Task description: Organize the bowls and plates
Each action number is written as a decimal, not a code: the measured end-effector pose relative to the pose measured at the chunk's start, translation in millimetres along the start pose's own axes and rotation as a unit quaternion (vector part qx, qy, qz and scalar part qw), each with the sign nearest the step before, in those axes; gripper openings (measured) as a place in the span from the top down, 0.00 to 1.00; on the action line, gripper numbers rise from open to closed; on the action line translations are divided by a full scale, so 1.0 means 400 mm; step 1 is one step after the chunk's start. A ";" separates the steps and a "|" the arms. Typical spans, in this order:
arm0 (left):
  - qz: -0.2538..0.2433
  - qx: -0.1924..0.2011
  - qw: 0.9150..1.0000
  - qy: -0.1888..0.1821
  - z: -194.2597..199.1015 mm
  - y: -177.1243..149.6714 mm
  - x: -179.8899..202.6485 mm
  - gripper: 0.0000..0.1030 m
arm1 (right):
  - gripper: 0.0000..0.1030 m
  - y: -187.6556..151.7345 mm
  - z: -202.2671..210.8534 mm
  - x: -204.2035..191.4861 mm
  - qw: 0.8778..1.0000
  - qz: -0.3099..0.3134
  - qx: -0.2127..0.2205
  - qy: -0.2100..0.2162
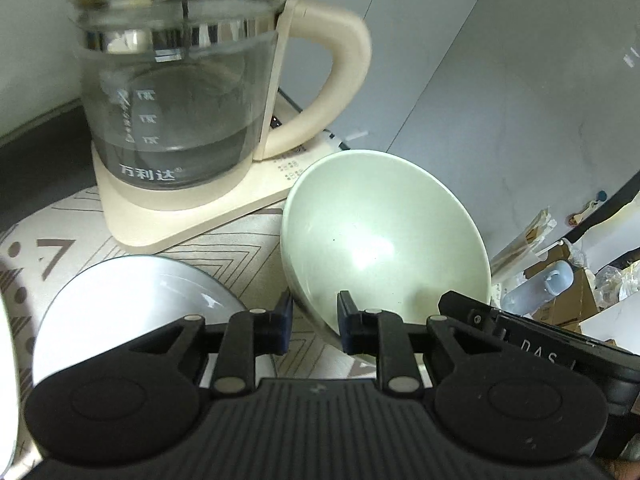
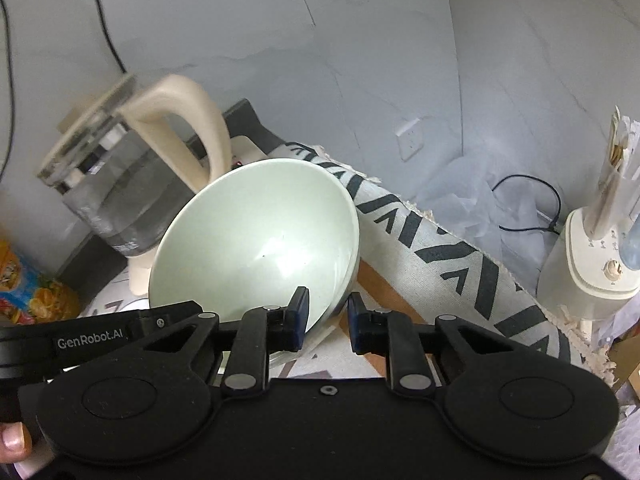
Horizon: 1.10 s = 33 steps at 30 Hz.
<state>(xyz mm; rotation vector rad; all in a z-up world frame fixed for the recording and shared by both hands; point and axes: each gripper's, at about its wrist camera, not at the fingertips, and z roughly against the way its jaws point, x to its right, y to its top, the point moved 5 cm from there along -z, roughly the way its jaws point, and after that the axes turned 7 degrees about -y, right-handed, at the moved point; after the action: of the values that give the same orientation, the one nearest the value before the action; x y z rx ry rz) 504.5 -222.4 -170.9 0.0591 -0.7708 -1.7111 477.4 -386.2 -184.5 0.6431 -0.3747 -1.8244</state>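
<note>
A pale green bowl (image 1: pixel 384 236) hangs tilted above the table, its opening turned toward both cameras. My left gripper (image 1: pixel 315 318) is shut on the bowl's lower rim, one finger inside and one outside. In the right wrist view the same bowl (image 2: pixel 256 240) has its lower right rim between the fingers of my right gripper (image 2: pixel 328 314), which is shut on it. A white dish (image 1: pixel 132 292) with a dark rim lies on the patterned cloth (image 1: pixel 240 256), left of the bowl and below my left gripper.
A glass kettle (image 1: pixel 176 92) with a cream handle stands on its cream base (image 1: pixel 192 216) just behind the bowl. The grey wall (image 2: pixel 360 60) is close behind. A snack bag (image 2: pixel 32 288) lies at far left. A white appliance (image 2: pixel 592 264) and a cable (image 2: pixel 524 200) sit beyond the table's right edge.
</note>
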 end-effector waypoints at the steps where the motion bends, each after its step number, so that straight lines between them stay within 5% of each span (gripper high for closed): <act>1: -0.001 0.003 1.000 0.001 0.011 -0.003 0.008 0.79 | 0.80 0.000 0.009 0.000 1.000 0.002 0.003 0.003; 22: 0.064 0.100 0.992 0.045 0.293 -0.126 0.081 0.79 | 0.80 -0.029 0.264 -0.049 0.992 0.076 0.064 0.085; 33: 0.102 0.133 0.983 0.076 0.397 -0.215 0.070 0.79 | 0.80 -0.085 0.328 -0.089 0.983 0.111 0.062 0.132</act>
<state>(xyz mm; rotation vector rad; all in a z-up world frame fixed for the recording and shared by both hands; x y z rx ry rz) 355.0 -167.5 -81.7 0.2830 -0.8552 -1.3863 381.6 -348.6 -89.2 0.8829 -0.3687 -1.4892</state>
